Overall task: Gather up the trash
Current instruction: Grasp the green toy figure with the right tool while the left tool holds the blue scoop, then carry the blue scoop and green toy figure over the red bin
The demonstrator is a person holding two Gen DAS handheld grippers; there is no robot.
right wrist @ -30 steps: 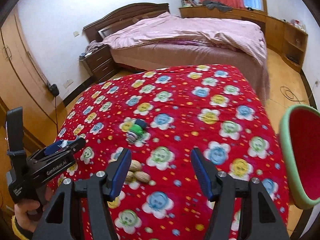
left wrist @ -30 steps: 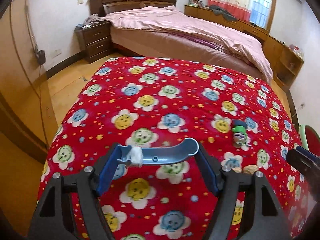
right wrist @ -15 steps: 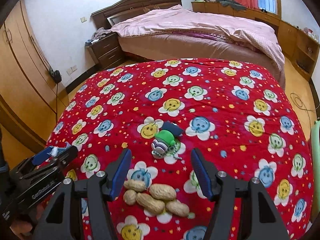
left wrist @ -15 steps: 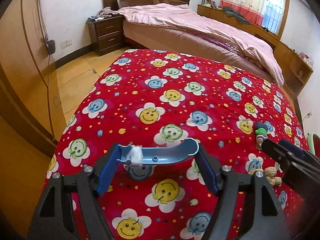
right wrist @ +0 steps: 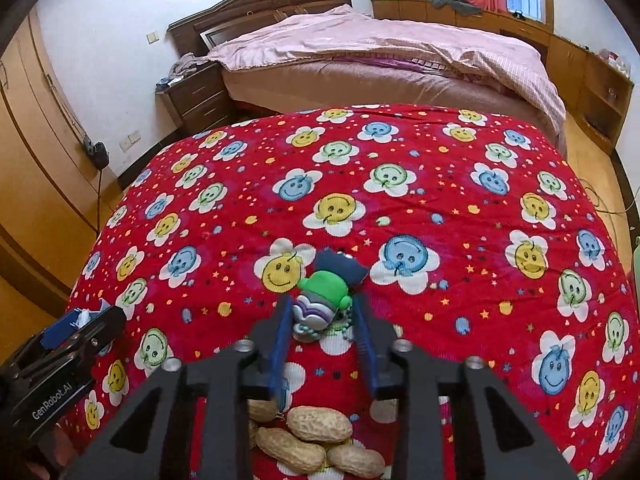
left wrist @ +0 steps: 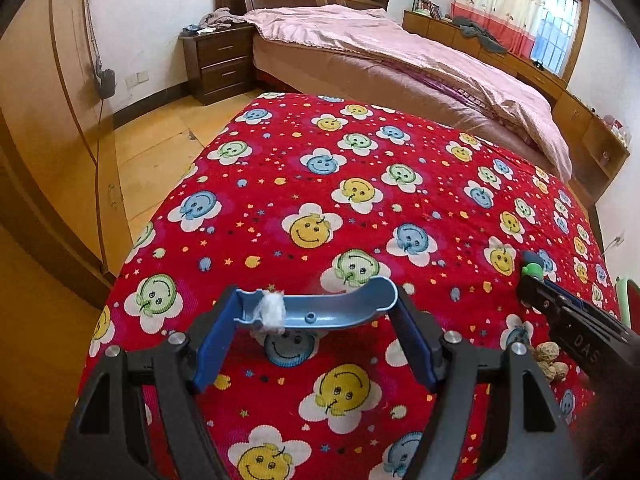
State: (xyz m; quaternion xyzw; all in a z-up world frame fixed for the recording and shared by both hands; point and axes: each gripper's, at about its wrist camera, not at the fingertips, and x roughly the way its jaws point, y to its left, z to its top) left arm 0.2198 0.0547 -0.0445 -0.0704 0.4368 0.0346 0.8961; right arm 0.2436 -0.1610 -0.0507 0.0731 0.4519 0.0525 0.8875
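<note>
A small green, purple and dark blue toy (right wrist: 320, 304) lies on the red smiley-flower cloth (right wrist: 440, 200). My right gripper (right wrist: 322, 300) has come down around it. Its jaws are closing, the toy is between the blue pads (right wrist: 280, 344), and a thin gap still shows on each side. Several peanuts in the shell (right wrist: 316, 436) lie just under that gripper. My left gripper (left wrist: 316, 300) is shut on a curved grey-blue plastic piece (left wrist: 340, 312) that carries a white wad (left wrist: 272, 310). It hovers over the cloth's near left part and shows in the right wrist view as the left gripper (right wrist: 92, 316).
A bed with a pink cover (left wrist: 400, 52) stands behind the covered table, with a dark nightstand (left wrist: 220, 64) to its left. Wooden wardrobe doors (left wrist: 48, 120) line the left side. A green-rimmed red object (left wrist: 628, 300) sits past the cloth's right edge.
My right gripper moved forward and down, past the peanuts, to the toy, and its jaws narrowed around it. My left gripper shifted slightly and still grips the blue piece.
</note>
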